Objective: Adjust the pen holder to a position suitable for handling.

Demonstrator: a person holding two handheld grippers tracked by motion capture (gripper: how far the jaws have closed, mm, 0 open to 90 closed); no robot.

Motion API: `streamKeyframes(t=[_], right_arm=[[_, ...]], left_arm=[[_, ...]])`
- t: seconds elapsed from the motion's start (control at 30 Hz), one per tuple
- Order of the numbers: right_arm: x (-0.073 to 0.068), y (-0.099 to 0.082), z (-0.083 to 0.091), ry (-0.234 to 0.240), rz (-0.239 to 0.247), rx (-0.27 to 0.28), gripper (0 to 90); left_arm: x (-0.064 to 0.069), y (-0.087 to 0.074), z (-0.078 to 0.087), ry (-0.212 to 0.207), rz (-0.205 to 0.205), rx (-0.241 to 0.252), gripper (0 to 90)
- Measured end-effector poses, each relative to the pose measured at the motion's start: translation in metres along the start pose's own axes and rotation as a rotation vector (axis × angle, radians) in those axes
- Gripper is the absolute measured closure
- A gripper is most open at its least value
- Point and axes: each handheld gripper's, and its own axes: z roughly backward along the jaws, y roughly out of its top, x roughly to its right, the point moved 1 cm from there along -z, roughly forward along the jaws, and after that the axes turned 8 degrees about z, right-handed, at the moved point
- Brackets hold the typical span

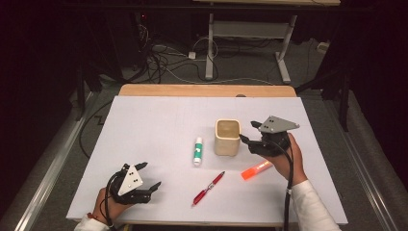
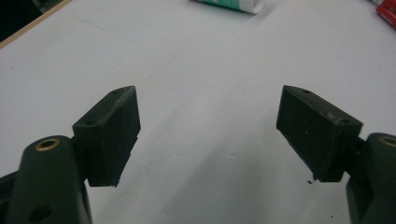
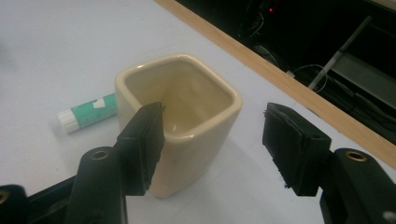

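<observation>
Right gripper view, right gripper point(image 3: 212, 140) spread beside cream cup point(image 3: 180, 121), glue stick point(image 3: 86, 114) label unreadable, left gripper point(image 2: 208, 135) spread wide.

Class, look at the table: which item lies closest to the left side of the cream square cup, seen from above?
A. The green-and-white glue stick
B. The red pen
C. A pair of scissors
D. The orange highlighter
A: in the high view the glue stick lies just left of the cup, while the red pen and orange highlighter lie nearer the person.
</observation>
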Motion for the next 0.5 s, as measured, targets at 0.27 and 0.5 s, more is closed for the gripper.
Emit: streamKeyframes(t=[0.27,0.5], right_arm=[[-0.008,-0.015,0.022,-0.037,-0.009,0.071,35.7],[-0.02,-0.033,0.042,-0.038,0.013,0.118,33.3]], left_arm=[[0.001,0.0,-0.001,-0.003,-0.003,-0.001,20.7],[0.001,0.001,-0.001,-0.004,-0.009,0.004,20.7]])
